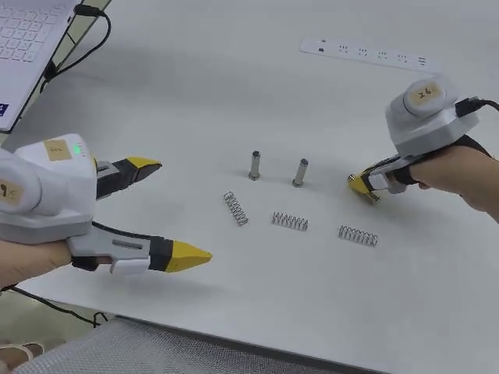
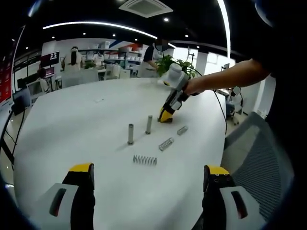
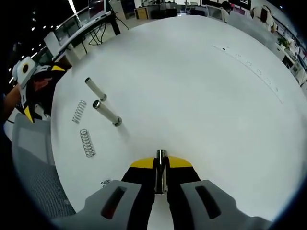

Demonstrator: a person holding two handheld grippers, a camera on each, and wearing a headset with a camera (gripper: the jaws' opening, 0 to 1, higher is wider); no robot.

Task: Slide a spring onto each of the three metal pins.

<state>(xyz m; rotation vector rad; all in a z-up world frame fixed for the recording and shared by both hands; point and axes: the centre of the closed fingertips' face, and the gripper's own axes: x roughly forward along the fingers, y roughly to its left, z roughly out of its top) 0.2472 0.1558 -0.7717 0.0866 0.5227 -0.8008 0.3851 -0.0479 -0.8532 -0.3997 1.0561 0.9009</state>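
Springs (image 1: 290, 221), three of them, lie bare on the desk (image 1: 195, 86) at six o'clock of two upright pins (image 1: 254, 165). Your right tongs (image 1: 362, 187), at three o'clock of those, are clenched on the third pin (image 3: 160, 172). Your left tongs (image 1: 178, 209) gape wide and empty at nine o'clock.

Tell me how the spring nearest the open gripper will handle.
Lying sideways on the smooth table, the spring would probably roll or skid when pushed. Its thin open coils look light and likely squash under a firm pinch.
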